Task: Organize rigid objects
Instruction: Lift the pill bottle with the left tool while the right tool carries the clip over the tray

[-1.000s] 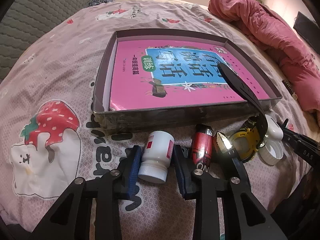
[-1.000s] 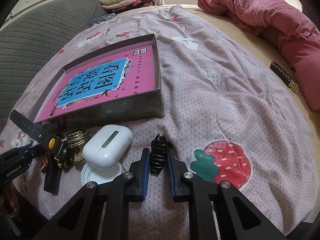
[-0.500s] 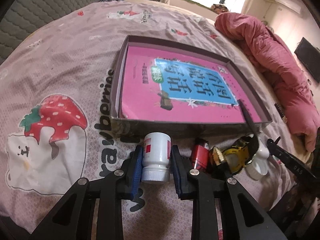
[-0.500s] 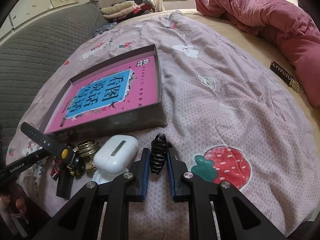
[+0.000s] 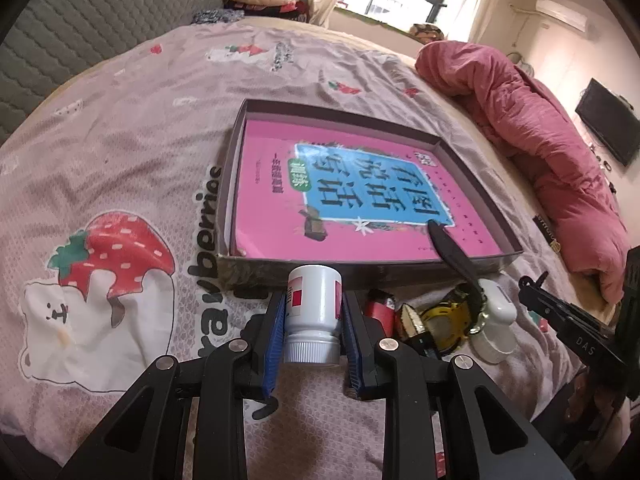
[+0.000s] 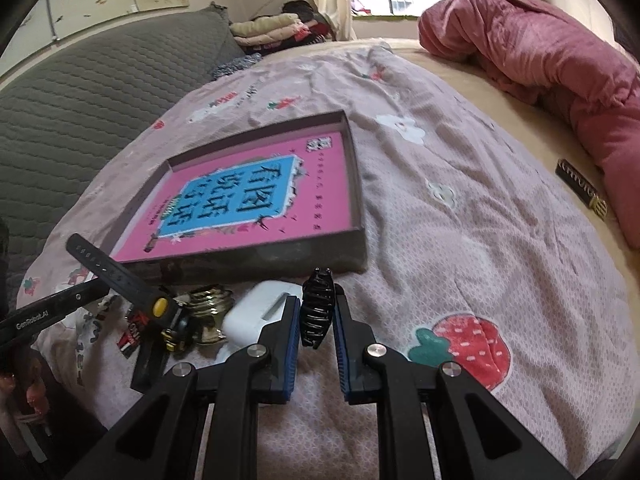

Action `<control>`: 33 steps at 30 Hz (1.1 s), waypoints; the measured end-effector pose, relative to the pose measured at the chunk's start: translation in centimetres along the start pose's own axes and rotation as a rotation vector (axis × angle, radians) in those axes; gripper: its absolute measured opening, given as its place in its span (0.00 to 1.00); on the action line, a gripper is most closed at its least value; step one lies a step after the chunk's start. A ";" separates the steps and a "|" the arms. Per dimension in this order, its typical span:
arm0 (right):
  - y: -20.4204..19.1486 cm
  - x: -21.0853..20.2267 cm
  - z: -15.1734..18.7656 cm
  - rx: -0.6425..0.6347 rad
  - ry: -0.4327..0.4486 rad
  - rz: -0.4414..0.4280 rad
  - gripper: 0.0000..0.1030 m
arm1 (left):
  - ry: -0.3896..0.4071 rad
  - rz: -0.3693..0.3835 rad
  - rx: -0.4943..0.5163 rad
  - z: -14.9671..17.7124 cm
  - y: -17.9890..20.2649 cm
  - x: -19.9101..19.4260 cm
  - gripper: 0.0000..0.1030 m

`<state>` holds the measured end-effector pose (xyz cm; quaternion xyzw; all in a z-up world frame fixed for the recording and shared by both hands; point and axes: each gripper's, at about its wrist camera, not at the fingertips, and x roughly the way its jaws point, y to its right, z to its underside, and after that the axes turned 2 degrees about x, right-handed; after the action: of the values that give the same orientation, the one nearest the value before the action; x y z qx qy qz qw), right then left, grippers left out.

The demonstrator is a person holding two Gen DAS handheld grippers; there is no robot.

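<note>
My left gripper (image 5: 313, 320) is shut on a white pill bottle (image 5: 314, 312) and holds it lifted just in front of the dark shallow box (image 5: 228, 200), which holds a pink book (image 5: 360, 200). My right gripper (image 6: 316, 320) is shut on a black hair claw clip (image 6: 317, 306), raised near the box's (image 6: 356, 184) front right corner. On the bed by the box lie a white earbud case (image 6: 256, 312), a yellow-and-black watch (image 5: 452, 312), a red lighter (image 5: 378, 308) and a brass piece (image 6: 210, 300).
A pink-grey strawberry bedsheet (image 5: 120, 160) covers the bed. A red quilt (image 6: 560, 80) is piled at the far right. A grey padded headboard (image 6: 80, 100) stands on the left. A small dark strip (image 6: 580, 188) lies beside the quilt.
My left gripper closed on the pill bottle and lifted it off the bed. My right gripper lifted the hair clip and moved toward the box.
</note>
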<state>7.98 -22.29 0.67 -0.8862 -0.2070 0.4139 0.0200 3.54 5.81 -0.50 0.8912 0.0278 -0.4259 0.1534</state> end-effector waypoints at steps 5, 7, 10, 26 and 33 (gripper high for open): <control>-0.8 -0.6 -0.1 -0.036 0.029 -0.009 0.16 | 0.019 -0.006 0.015 0.1 0.4 -0.6 0.27; -0.9 -0.9 -0.1 -0.044 0.038 -0.012 0.16 | 0.030 -0.007 0.019 0.0 0.5 -0.9 0.27; -1.1 -1.2 -0.3 -0.050 0.053 -0.020 0.16 | 0.047 -0.013 0.032 0.0 0.7 -1.2 0.27; -1.8 -1.8 -0.7 -0.079 0.096 -0.041 0.16 | 0.097 -0.036 0.091 -0.4 1.5 -1.4 0.27; -2.3 -1.6 -0.8 -0.100 0.103 -0.046 0.16 | 0.097 -0.035 0.079 -0.7 1.3 -0.9 0.27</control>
<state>6.88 -20.70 2.88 -0.9014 -0.2464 0.3561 -0.0043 3.71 4.87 0.97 0.9156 0.0338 -0.3855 0.1092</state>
